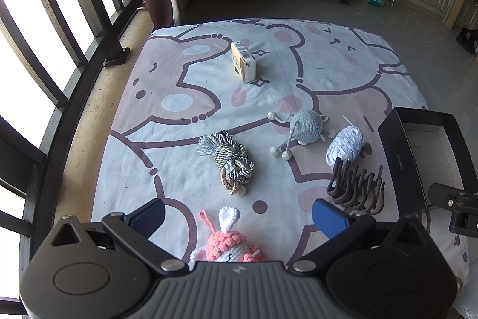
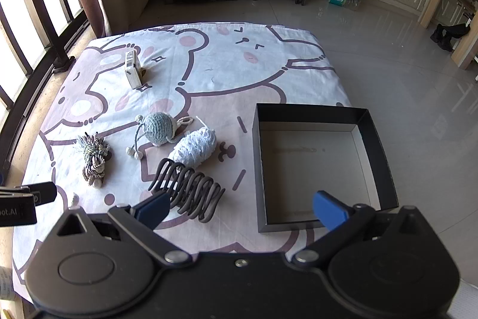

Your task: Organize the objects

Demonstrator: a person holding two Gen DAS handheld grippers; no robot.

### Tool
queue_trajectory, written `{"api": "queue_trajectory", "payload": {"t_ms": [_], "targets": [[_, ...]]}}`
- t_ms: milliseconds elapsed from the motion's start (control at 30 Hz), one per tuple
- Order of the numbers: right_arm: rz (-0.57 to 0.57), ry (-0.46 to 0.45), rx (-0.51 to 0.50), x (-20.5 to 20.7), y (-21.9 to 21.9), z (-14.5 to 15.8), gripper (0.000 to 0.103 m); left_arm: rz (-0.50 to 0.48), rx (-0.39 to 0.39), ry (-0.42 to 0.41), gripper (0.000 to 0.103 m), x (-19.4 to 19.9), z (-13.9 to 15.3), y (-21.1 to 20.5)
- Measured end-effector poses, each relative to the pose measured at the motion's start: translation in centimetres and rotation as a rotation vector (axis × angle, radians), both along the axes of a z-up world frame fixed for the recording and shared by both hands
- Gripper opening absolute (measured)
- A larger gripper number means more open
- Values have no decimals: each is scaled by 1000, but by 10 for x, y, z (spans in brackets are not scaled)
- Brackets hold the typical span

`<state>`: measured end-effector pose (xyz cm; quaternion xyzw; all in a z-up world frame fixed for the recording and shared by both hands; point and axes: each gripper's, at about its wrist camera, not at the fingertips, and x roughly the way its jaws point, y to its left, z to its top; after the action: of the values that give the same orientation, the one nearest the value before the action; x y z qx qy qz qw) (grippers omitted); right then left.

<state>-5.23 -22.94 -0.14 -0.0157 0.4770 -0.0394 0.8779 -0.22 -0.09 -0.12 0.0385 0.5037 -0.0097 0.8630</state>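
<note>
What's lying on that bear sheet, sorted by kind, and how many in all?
Crochet toys: 2, blue-grey and pink
Yarn ball: 1, white
Cord bundle: 1
Wire rack: 1
Small carton: 1
Open black box: 1
Total: 7

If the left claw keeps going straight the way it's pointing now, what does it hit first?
Probably the pink and white crocheted bunny, lying between the open left claw fingers on the cartoon-print cloth; depth is hard to judge.
</note>
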Motion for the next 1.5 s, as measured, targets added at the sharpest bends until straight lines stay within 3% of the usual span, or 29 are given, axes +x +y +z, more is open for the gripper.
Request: {"api": "queue_trajectory", "payload": {"t_ms": [1500], "targets": [[8, 4, -3, -2, 1, -4, 103, -18, -3, 0, 103, 0, 0, 0]]}}
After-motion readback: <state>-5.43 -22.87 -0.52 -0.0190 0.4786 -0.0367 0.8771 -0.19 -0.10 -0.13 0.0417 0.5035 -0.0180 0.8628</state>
